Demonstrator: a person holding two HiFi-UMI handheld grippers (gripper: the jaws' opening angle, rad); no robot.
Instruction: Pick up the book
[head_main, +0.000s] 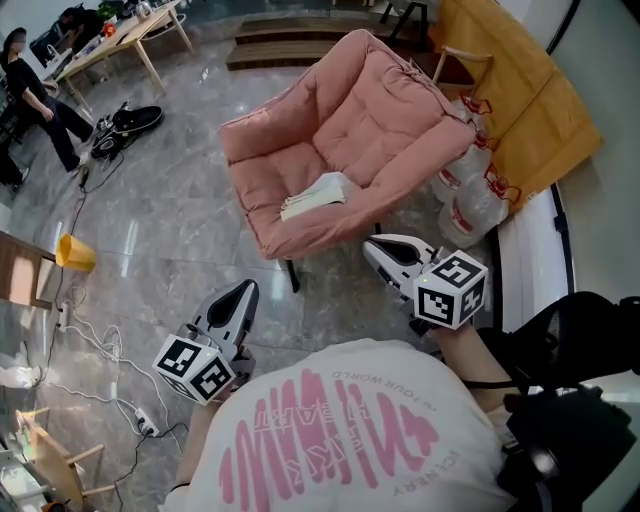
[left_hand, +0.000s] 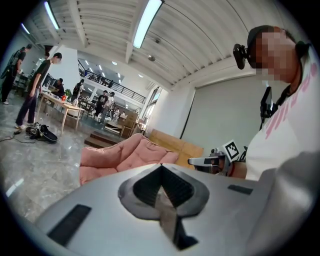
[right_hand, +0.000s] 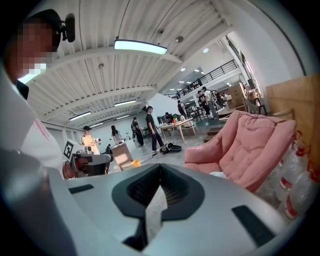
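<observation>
Evidently this is the approach. The grey left gripper (head_main: 243, 291) and right gripper (head_main: 375, 246) are both closed and empty, short of the cream-paged book (head_main: 318, 194) on the pink cushioned armchair (head_main: 385, 115). Next, the jaws must open.

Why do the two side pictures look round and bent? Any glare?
Left gripper view and right gripper view: wide-angle lenses curve the ceiling and blacken the corners; the lamp flares. Head view: pale reflections on the glossy floor.
</observation>
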